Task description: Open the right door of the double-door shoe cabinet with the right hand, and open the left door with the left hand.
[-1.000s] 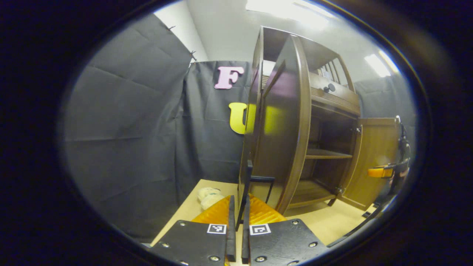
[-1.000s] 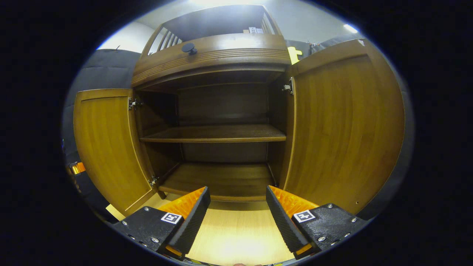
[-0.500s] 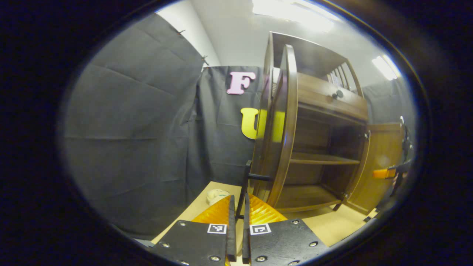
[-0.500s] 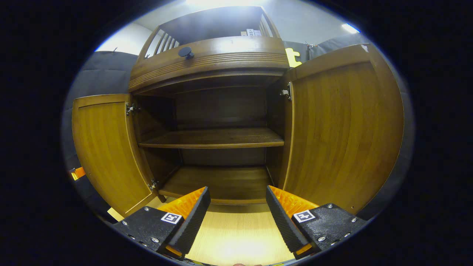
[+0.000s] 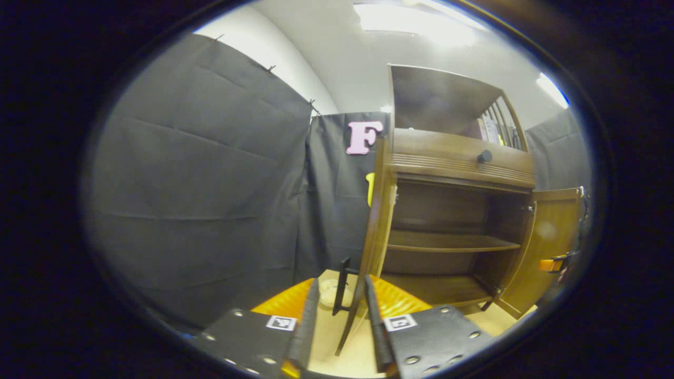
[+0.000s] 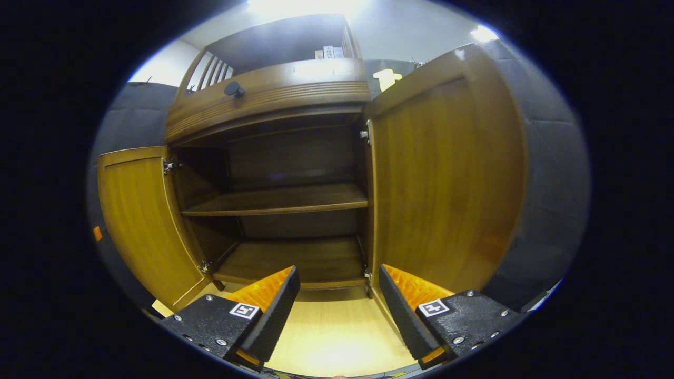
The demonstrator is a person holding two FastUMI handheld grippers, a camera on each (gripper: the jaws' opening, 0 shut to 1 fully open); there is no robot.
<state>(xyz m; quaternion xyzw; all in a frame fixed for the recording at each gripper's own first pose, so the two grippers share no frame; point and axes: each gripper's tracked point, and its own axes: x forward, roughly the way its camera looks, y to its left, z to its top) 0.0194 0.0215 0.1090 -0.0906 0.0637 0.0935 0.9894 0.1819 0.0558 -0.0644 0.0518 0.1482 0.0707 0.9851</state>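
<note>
Now left gripper (image 5: 339, 326) jaws apart, straddling left door (image 5: 368, 252).

Lighting comes from ceiling panels (image 5: 416, 21), which blow out to white glare at the top of both views. In the right gripper view the tabletop (image 6: 337, 337) near the camera carries a bright reflected patch, and the right door (image 6: 442, 184) shows a soft sheen. The cabinet interior (image 6: 289, 158) lies in deep shadow. Fisheye distortion bows straight edges toward the rims. Focus is fair; the left gripper view is slightly soft.
</note>
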